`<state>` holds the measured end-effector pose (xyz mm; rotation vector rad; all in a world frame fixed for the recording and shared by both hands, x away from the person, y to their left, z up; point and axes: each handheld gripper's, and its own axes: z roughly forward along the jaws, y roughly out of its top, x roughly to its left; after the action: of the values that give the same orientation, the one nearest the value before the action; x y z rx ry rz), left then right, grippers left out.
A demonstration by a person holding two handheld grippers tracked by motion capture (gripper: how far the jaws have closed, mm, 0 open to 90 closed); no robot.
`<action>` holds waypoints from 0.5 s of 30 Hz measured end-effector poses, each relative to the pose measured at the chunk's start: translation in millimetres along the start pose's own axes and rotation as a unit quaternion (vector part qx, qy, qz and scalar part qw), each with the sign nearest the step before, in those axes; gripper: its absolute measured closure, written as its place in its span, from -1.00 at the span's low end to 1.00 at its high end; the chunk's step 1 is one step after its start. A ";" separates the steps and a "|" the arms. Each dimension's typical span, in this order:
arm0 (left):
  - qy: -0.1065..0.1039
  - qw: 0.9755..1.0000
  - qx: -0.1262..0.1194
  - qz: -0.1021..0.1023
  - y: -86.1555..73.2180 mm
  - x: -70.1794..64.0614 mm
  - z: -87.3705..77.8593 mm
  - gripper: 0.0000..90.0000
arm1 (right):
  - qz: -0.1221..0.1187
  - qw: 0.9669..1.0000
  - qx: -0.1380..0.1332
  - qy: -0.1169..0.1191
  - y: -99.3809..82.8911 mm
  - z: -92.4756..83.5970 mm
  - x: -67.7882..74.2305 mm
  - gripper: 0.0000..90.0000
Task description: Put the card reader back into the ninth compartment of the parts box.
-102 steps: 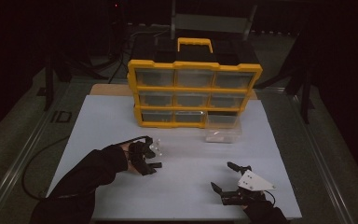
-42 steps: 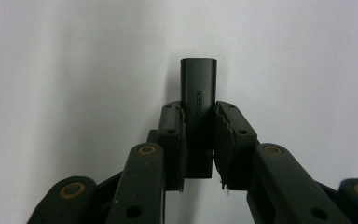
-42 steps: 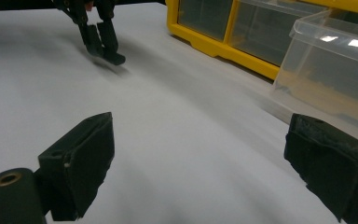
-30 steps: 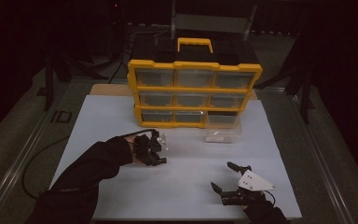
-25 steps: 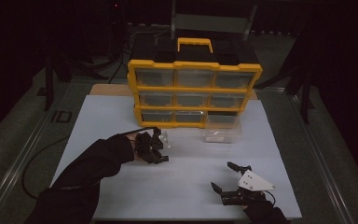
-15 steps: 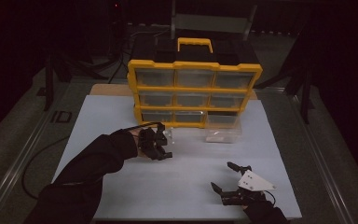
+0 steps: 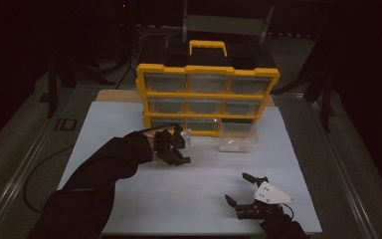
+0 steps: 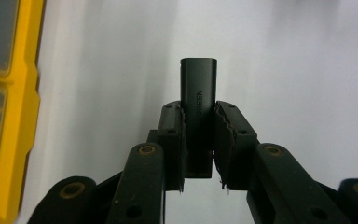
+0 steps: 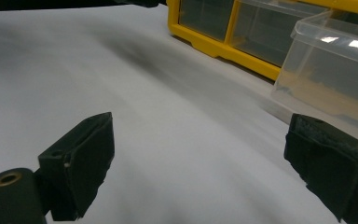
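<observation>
The fingers (image 8: 198, 140) of the left gripper (image 7: 171, 145) are clenched on a small black plastic connector (image 8: 198, 93) with the word GREEN printed on its side. The pads press it from both sides, and its upper half stands out beyond them. From above, this gripper hangs over the white surface (image 7: 129, 119), near its far edge, just in front of the bottom row of the yellow drawer organizer (image 7: 208, 94).

The fingers (image 9: 81, 163) of the right gripper (image 7: 246, 196) are released and wide apart, with nothing between them. This gripper is near the front edge of the surface, toward the right corner.

I judge that the picking up is done: the connector is lifted and held firmly. What is left is to put it in its place, probably in the clear drawer (image 7: 238, 141) that stands pulled out on the surface before the organizer, or in one of the compartments.

The left gripper view shows the connector and its print clearly, while from the high view it is too small and dark to recognise. The high view gives the whole layout instead. The right gripper view shows the clear drawer from close.
</observation>
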<state>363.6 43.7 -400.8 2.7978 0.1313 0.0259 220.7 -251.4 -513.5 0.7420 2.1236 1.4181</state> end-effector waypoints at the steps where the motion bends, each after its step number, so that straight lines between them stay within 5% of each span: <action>1: -0.002 1.000 -0.002 0.002 1.6 0.9 -0.8 0.66 | 0.001 1.000 -0.001 0.000 -0.2 0.3 -0.1 -0.81; 15: -0.004 1.000 -0.007 0.004 24.3 9.7 -3.3 0.66 | 0.002 1.000 -0.001 0.001 -0.2 0.1 -0.2 -0.81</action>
<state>375.3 22.9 -389.5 2.7838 0.1174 0.0180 220.8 -251.5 -513.7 0.7438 2.1222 1.4236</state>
